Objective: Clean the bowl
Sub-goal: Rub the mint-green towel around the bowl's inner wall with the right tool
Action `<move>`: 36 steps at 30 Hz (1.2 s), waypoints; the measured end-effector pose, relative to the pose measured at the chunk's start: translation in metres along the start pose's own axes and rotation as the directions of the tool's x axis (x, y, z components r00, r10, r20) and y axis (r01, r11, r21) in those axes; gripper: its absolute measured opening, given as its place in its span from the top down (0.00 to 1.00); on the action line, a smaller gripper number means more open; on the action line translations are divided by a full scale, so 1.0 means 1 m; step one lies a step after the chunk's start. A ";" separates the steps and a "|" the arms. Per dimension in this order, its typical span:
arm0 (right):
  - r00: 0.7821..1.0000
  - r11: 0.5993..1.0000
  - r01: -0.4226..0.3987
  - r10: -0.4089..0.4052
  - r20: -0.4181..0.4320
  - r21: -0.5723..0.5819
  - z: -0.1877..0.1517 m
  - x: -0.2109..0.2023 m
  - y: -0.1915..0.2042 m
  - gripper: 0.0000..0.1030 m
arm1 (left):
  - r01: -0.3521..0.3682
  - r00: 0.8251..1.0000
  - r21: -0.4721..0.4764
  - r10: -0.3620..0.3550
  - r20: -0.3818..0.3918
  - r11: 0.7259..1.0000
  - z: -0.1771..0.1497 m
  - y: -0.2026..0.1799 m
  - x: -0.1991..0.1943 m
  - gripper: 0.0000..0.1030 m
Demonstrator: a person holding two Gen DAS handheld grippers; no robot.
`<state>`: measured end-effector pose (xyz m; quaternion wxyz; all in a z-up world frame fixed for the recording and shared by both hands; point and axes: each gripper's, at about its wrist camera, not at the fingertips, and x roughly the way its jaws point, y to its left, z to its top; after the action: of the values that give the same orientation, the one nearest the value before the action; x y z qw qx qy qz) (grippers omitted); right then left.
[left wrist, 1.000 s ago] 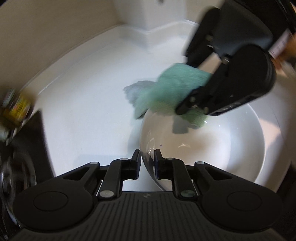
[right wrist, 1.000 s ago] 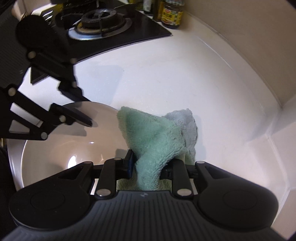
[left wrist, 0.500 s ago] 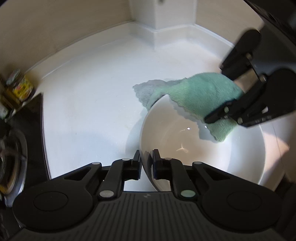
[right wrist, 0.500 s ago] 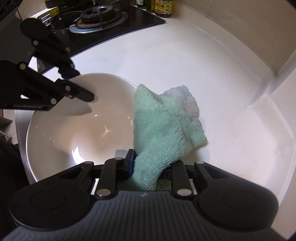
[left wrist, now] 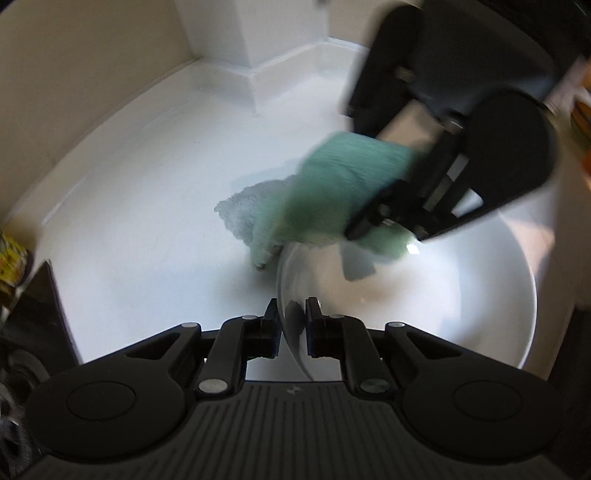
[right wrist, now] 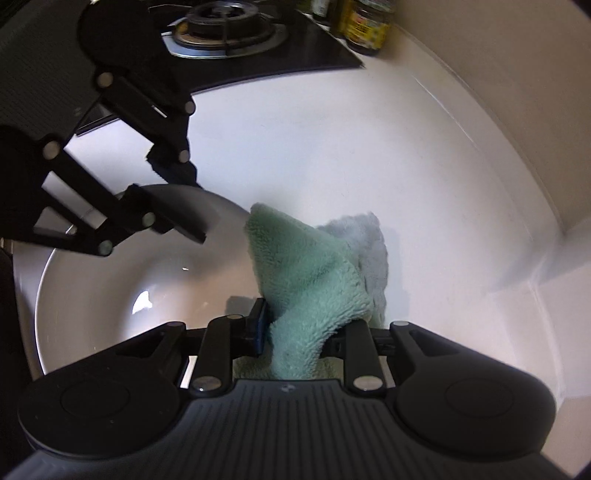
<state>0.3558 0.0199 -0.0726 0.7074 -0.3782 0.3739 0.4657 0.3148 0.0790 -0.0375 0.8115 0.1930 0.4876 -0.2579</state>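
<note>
Bowl [left wrist: 461, 295]: white, standing on the white bench [left wrist: 147, 221], lower right of centre in the left wrist view. Left gripper [left wrist: 291, 325] at 6 o'clock; its fingers [left wrist: 271, 328] are set narrow, one outside and one inside the near rim, clamping the bowl wall. The log shows these jaws have just been opening slightly, with the rim still between them. Right gripper [left wrist: 373, 221] enters from 1 o'clock, blurred, carrying a green cloth [left wrist: 332, 192] that lies over the far rim at about 12 o'clock of the bowl. A grey part of the cloth hangs outside the bowl toward 10 o'clock. A black hob edge [left wrist: 44, 295] shows at 9 o'clock.

Right wrist view: bowl [right wrist: 110, 288] at 8 o'clock on the bench [right wrist: 369, 147]. Right gripper [right wrist: 303, 332] at 6 o'clock, fingers [right wrist: 258, 328] closed on a bunched fold of the cloth [right wrist: 306, 280], which stands up over the bowl's right rim. Left gripper [right wrist: 177, 206] at 10 o'clock, gripping the far rim. Gas burner [right wrist: 225, 22] at 12 o'clock; jar [right wrist: 365, 26] at 1 o'clock.
</note>
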 end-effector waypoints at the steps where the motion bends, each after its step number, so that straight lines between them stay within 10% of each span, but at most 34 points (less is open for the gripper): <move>1: 1.000 0.999 -0.005 0.005 0.003 0.041 -0.006 -0.002 -0.003 0.84 | 0.000 1.000 -0.034 0.000 -0.003 0.999 0.001 0.002 0.000 0.88; 8: 1.000 0.983 -0.022 0.021 0.010 0.180 -0.044 -0.016 -0.001 0.84 | 0.009 0.999 -0.177 -0.018 -0.051 0.984 -0.011 0.002 -0.002 0.88; 20: 0.999 0.997 -0.044 0.043 -0.017 -0.067 0.002 -0.002 -0.008 0.80 | 0.054 0.997 0.094 -0.049 -0.052 0.994 -0.001 -0.002 -0.005 0.88; 30: 0.999 0.992 -0.046 0.043 0.021 0.120 -0.027 -0.011 -0.020 0.83 | 0.013 1.000 -0.192 -0.018 -0.021 0.981 -0.023 0.005 -0.023 0.86; 36: 0.999 0.987 -0.051 0.053 -0.011 0.152 -0.053 -0.024 -0.007 0.82 | 0.050 0.998 -0.110 -0.053 -0.026 0.993 -0.017 0.010 -0.025 0.92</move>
<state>0.3460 -0.0377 -0.0729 0.7188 -0.3168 0.4235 0.4513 0.2997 0.1024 -0.0220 0.8068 0.1392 0.5175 -0.2489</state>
